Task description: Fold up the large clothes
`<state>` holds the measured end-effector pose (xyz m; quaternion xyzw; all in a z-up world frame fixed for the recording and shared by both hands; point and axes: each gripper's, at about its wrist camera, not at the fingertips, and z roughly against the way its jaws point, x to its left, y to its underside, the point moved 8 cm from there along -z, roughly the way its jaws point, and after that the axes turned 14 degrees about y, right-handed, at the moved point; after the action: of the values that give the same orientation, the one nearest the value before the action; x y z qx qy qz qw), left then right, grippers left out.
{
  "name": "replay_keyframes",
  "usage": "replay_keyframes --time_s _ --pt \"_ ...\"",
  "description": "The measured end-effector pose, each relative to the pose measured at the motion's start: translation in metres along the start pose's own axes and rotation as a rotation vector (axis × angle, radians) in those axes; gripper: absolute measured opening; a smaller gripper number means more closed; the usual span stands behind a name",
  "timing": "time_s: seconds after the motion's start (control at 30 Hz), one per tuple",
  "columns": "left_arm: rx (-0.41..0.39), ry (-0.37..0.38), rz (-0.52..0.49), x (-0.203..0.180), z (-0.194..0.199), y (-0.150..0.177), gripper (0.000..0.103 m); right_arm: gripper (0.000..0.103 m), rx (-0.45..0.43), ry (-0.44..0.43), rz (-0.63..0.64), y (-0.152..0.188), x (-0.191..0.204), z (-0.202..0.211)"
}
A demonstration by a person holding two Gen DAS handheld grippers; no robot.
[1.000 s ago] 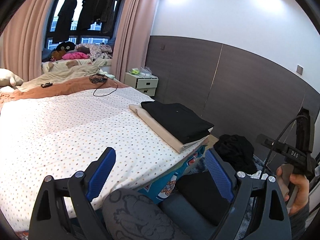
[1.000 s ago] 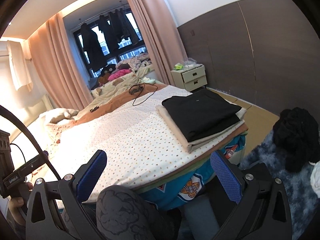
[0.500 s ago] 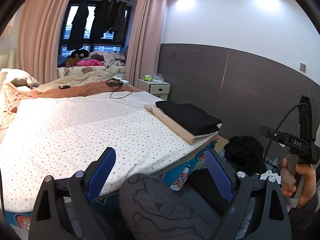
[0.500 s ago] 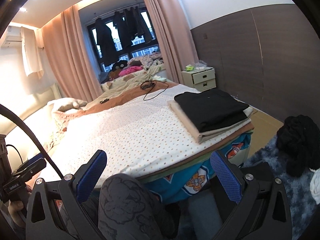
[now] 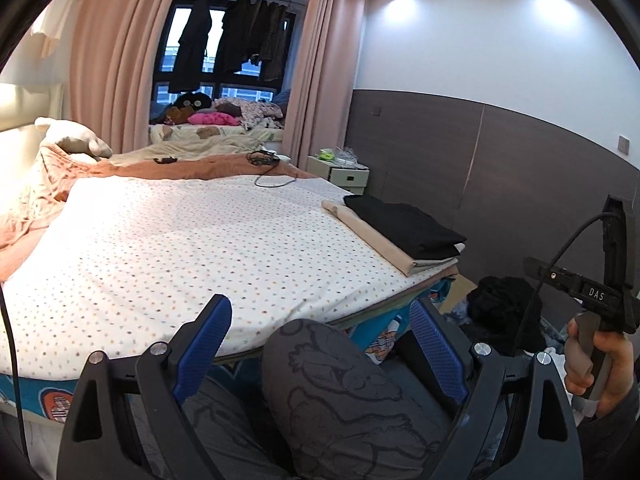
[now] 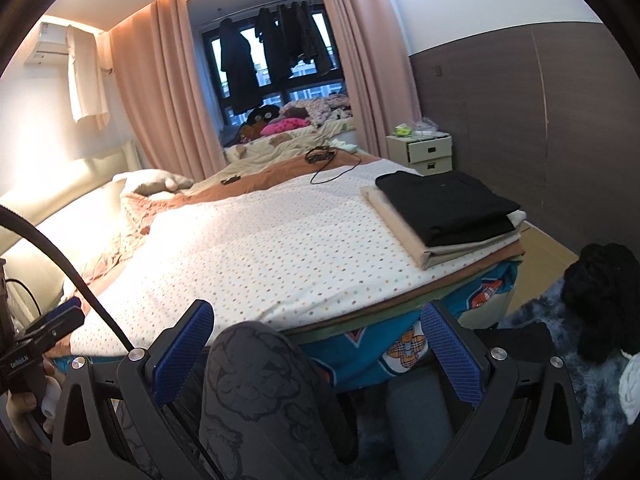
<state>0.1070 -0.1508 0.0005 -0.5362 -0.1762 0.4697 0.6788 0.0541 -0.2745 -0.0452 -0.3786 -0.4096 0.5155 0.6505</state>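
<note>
A folded black garment (image 5: 400, 228) lies on a folded beige one (image 5: 372, 240) at the right corner of the dotted bed sheet (image 5: 180, 248). The right wrist view shows the same stack, black (image 6: 444, 204) over beige (image 6: 400, 232). A crumpled black garment (image 5: 504, 304) (image 6: 600, 280) lies on the floor by the wall. My left gripper (image 5: 320, 306) hangs open short of the bed's near edge, with nothing held. My right gripper (image 6: 316, 312) is also open and empty. A grey patterned knee (image 5: 340, 380) (image 6: 256, 380) shows below both.
A hand (image 5: 600, 360) holds the right gripper's handle at the right edge. A nightstand (image 6: 424, 152) stands by the wall past the bed. A black cable (image 6: 332, 168) and a pillow (image 6: 152, 182) lie at the bed's far end. A shaggy blue-grey rug (image 6: 532, 320) covers the floor.
Both grippers have drawn back from the bed and sunk a little, so the folded stack looks farther off. The left view has swung left over more of the sheet. Jaws unchanged.
</note>
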Motion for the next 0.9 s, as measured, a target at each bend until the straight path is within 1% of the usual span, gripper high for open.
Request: replay_keyframes --time_s 0.13,0.3,0.53,0.9 --pt "-0.009 -0.004 0.014 0.004 0.003 0.002 0.092 0.103 0.012 -0.013 -0.020 -0.002 0.003 -0.003" --pt "-0.017 -0.013 0.020 0.005 0.004 0.003 0.092 0.103 0.012 -0.013 -0.015 -0.004 0.002 -0.002" --pt "-0.018 -0.008 0.024 0.003 0.004 0.006 0.092 0.103 0.006 -0.006 -0.014 0.003 0.011 0.002" --pt "-0.027 -0.032 0.017 0.003 0.010 0.005 0.092 0.103 0.010 -0.004 -0.018 0.005 0.014 0.005"
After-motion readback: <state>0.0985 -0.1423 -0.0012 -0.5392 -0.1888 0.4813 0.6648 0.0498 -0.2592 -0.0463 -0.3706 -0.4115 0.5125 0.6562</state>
